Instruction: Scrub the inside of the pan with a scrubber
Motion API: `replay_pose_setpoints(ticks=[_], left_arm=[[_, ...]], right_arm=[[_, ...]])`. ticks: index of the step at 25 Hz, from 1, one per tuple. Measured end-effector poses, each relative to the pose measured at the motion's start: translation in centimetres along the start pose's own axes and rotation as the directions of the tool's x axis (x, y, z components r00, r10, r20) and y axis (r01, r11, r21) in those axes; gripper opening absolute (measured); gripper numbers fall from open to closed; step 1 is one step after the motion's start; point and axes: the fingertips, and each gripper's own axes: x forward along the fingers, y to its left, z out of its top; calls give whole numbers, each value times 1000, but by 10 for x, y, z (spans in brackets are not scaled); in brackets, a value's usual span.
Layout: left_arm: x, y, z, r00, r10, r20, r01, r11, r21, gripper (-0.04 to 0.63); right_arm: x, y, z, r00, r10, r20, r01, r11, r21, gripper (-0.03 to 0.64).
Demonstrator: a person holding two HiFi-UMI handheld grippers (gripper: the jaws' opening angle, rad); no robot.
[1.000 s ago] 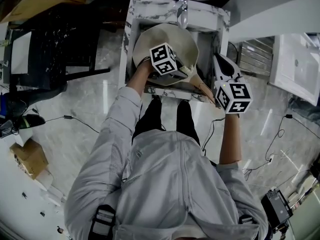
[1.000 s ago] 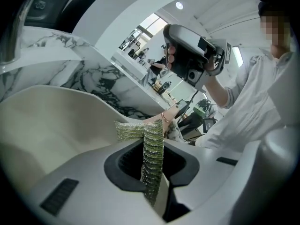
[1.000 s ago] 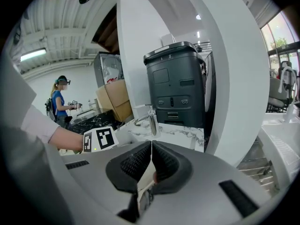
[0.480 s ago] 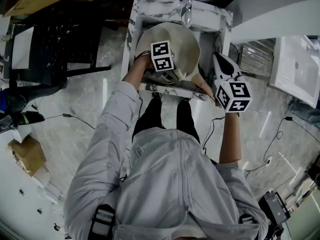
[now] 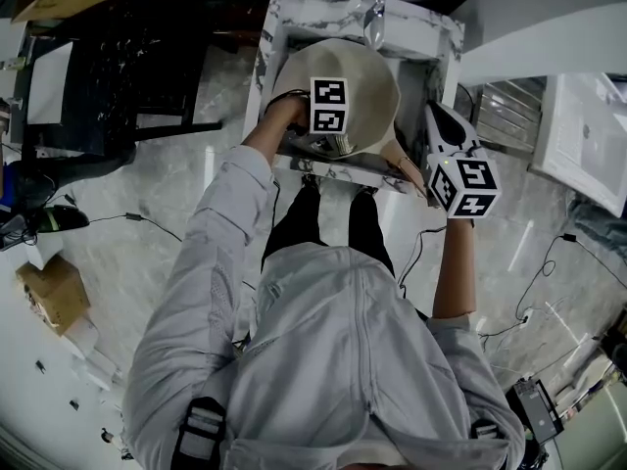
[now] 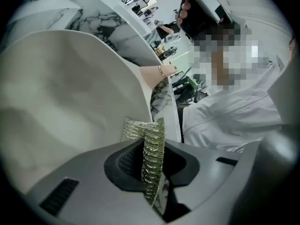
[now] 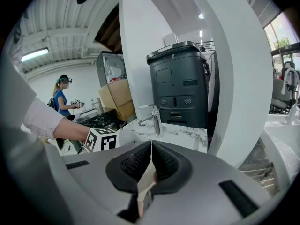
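Observation:
A cream pan (image 5: 367, 76) lies tilted in the marble sink (image 5: 279, 27), its tan handle (image 5: 400, 163) pointing back toward me. My left gripper (image 5: 331, 133) is inside the pan, shut on a metallic mesh scrubber (image 6: 149, 142) that touches the pan's inner wall (image 6: 70, 93). The left gripper (image 6: 149, 172) faces my body, and the handle (image 6: 161, 71) shows past the rim. My right gripper (image 5: 434, 116) hovers at the sink's right side, beside the handle. Its jaws (image 7: 151, 146) are together, and I cannot tell what the pale sliver behind the pads is.
A chrome faucet (image 5: 372, 16) (image 7: 154, 118) stands at the sink's far edge. A dark machine (image 7: 180, 83) sits behind a white pillar. Another person (image 7: 63, 100) stands far off. Cables (image 5: 147, 233), a cardboard box (image 5: 54, 297) and a white basin (image 5: 583, 130) surround me.
The left gripper has turned and shifted a little inside the pan with the scrubber. The right gripper has stayed by the sink's right side.

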Motion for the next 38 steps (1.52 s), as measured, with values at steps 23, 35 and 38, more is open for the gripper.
replay_pose_setpoints(ticks=[23, 35, 38], left_arm=[[-13, 27, -76, 878, 110, -465, -133, 991, -16, 72], [-40, 57, -96, 799, 218, -561, -238, 971, 38, 72], [-46, 62, -99, 782, 229, -580, -245, 968, 52, 72]], right_arm=[[7, 21, -15, 997, 63, -42, -63, 998, -4, 35], [10, 17, -16, 998, 52, -44, -51, 999, 13, 35], [12, 15, -15, 998, 43, -43, -42, 999, 18, 35]])
